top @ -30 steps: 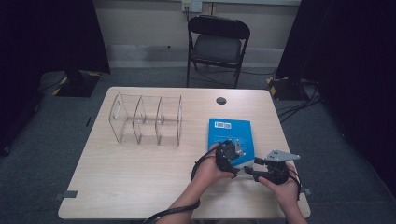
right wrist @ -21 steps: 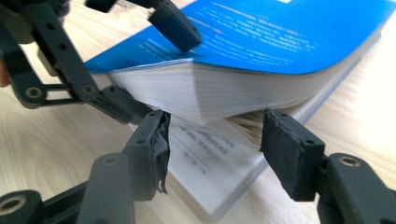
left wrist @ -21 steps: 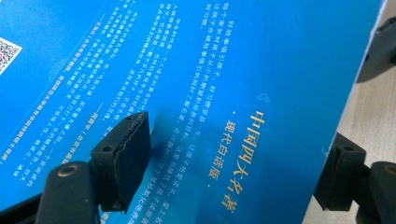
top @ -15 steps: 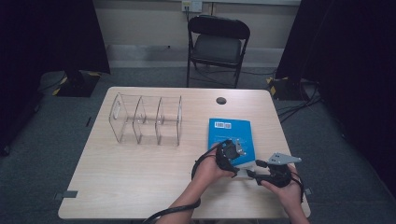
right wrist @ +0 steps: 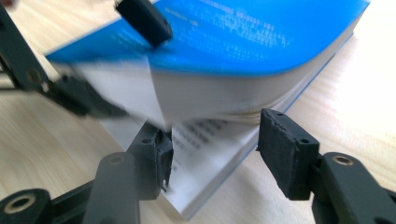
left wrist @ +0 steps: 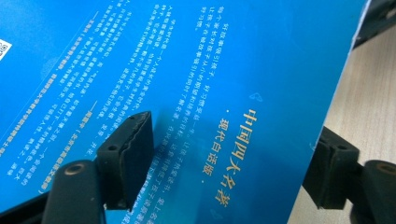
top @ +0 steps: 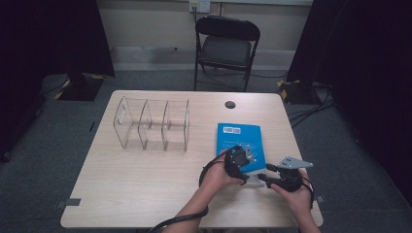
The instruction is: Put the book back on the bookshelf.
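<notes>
Book point(top: 239, 139) lying near the table's point(top: 145, 194) right front corner, blue cover up, front part lifting and bending. Looking thick but floppy, pages loose and slippery, so best taking hold at the front edge, low down. Left gripper point(top: 241, 158) leaning over the cover from above, jaws spread wide, one on the cover, one off the side, not pinching. Right gripper point(top: 260, 177) lying low and flat at the front edge, jaws closing in, pages between them, not yet squeezing.
</notes>
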`<state>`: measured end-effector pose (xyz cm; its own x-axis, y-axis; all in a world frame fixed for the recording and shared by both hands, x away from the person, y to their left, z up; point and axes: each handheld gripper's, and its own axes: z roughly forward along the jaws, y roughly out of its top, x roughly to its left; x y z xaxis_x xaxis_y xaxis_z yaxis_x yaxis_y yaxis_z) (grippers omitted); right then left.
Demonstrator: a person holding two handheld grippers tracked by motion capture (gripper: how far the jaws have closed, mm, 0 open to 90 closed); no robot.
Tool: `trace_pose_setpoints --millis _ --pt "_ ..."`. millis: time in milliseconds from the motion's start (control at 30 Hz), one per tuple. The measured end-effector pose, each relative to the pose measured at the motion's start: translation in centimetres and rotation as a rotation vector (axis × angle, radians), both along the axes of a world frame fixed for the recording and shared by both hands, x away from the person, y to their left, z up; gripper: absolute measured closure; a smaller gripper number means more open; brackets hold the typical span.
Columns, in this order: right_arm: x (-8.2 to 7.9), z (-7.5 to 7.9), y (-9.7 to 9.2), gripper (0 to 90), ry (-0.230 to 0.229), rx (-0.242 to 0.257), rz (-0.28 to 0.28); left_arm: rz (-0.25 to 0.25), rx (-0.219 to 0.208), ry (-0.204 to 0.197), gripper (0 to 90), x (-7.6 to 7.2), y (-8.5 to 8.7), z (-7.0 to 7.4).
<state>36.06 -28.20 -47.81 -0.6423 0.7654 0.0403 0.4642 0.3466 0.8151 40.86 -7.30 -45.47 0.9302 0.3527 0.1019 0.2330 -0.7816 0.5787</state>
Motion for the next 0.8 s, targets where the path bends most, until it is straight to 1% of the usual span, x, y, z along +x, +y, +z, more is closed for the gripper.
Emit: trace_pose_setpoints --millis 67,167,200,267,333,400,433,467,500,567,600,633,667,767,800 --pt "-0.01 0.06 0.08 46.1 -0.003 -0.004 0.001 -0.009 0.008 0.007 23.2 0.15 0.11 0.09" --pt "-0.05 0.07 0.1 46.5 0.001 0.006 -0.001 -0.011 0.001 0.009 22.2 0.17 0.13 0.06" --pt "-0.17 0.27 0.15 47.1 -0.006 0.004 0.002 0.001 -0.022 0.017 20.2 0.12 0.12 -0.02" --pt "-0.24 0.42 0.23 47.2 -0.011 -0.004 0.003 0.013 -0.046 0.023 18.7 0.01 0.15 -0.14" --pt "-0.34 0.62 0.25 47.8 -0.019 0.004 0.008 -0.01 -0.02 0.009 16.4 -0.03 0.1 -0.12" --pt "-0.37 0.71 0.25 47.8 -0.019 0.003 0.009 -0.006 -0.024 0.009 15.6 -0.07 0.05 -0.16" --pt "-0.42 0.74 0.3 48.3 -0.02 0.001 0.006 -0.01 -0.01 0.0 15.4 -0.04 0.02 -0.16" --pt "-0.42 0.74 0.3 48.3 -0.02 0.001 0.006 0.005 -0.025 -0.003 15.4 -0.12 -0.12 -0.28" --pt "-0.46 0.76 0.3 48.3 -0.015 0.01 0.0 0.003 -0.02 -0.013 15.4 -0.08 -0.16 -0.3" --pt "-0.45 0.77 0.3 48.3 -0.015 0.012 -0.001 0.007 -0.016 -0.014 15.7 -0.05 -0.23 -0.3" --pt "-0.48 0.82 0.35 48.3 -0.013 0.013 -0.003 0.004 -0.007 -0.025 16.2 0.0 -0.3 -0.29" --pt "-0.49 0.82 0.37 48.4 -0.013 0.015 -0.005 0.004 -0.007 -0.025 17.3 0.0 -0.3 -0.29" --pt "-0.49 0.83 0.37 48.6 -0.012 0.02 -0.006 0.022 -0.014 -0.029 19.6 0.0 -0.32 -0.25" --pt "-0.48 0.82 0.35 48.6 -0.008 0.027 -0.01 0.016 -0.011 -0.029 21.2 0.11 -0.29 -0.21" --pt "-0.47 0.8 0.37 48.6 -0.006 0.035 -0.015 0.007 -0.003 -0.036 21.2 0.13 -0.33 -0.21"
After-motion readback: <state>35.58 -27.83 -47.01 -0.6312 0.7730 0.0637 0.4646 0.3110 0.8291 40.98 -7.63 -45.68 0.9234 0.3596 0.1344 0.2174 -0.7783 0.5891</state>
